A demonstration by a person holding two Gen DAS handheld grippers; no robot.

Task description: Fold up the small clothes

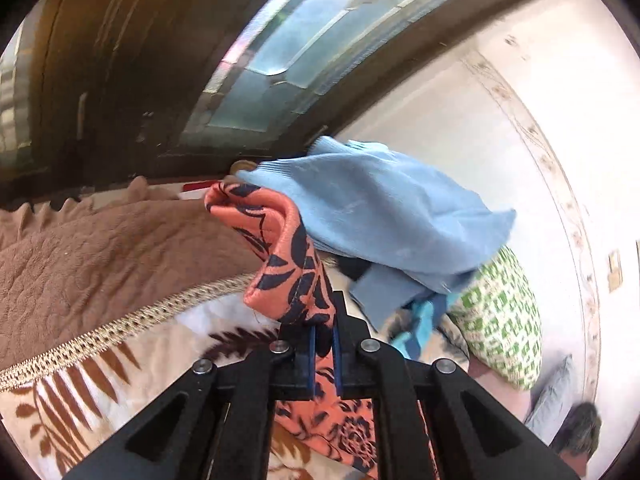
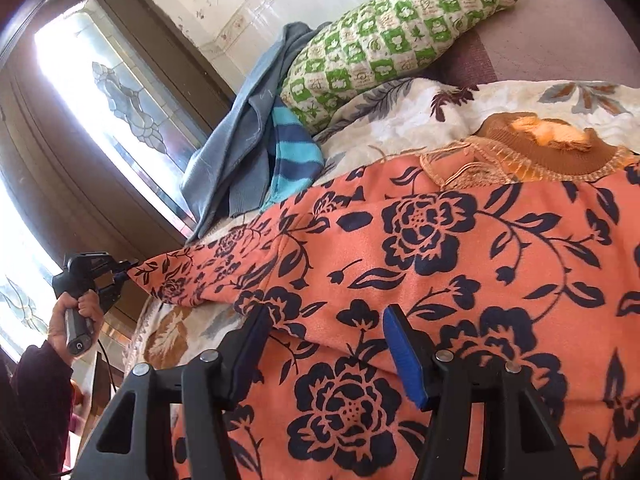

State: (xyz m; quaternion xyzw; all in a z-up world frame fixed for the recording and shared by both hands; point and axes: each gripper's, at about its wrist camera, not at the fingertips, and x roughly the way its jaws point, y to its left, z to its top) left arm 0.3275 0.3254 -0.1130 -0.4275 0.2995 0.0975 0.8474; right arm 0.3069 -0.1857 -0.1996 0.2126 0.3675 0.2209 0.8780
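Note:
An orange garment with dark blue flowers [image 2: 440, 260] lies spread across the bed. My left gripper [image 1: 325, 328] is shut on one corner of it, and that orange cloth [image 1: 280, 240] stands up in a bunch past the fingers. In the right wrist view the left gripper [image 2: 128, 268] is at the far left, held by a hand [image 2: 76, 312], pulling the corner up off the bed. My right gripper [image 2: 326, 332] hovers open over the near part of the garment, blue pads apart with the cloth lying under them.
A grey-blue garment [image 2: 236, 148] and a striped blue piece [image 2: 292, 152] lie heaped by a green checked pillow [image 2: 392, 28]. A brown knit item [image 2: 552, 152] rests on the leaf-print bedspread [image 2: 440, 108]. A brown blanket [image 1: 100, 248] lies left. A window [image 2: 120, 92] is close behind.

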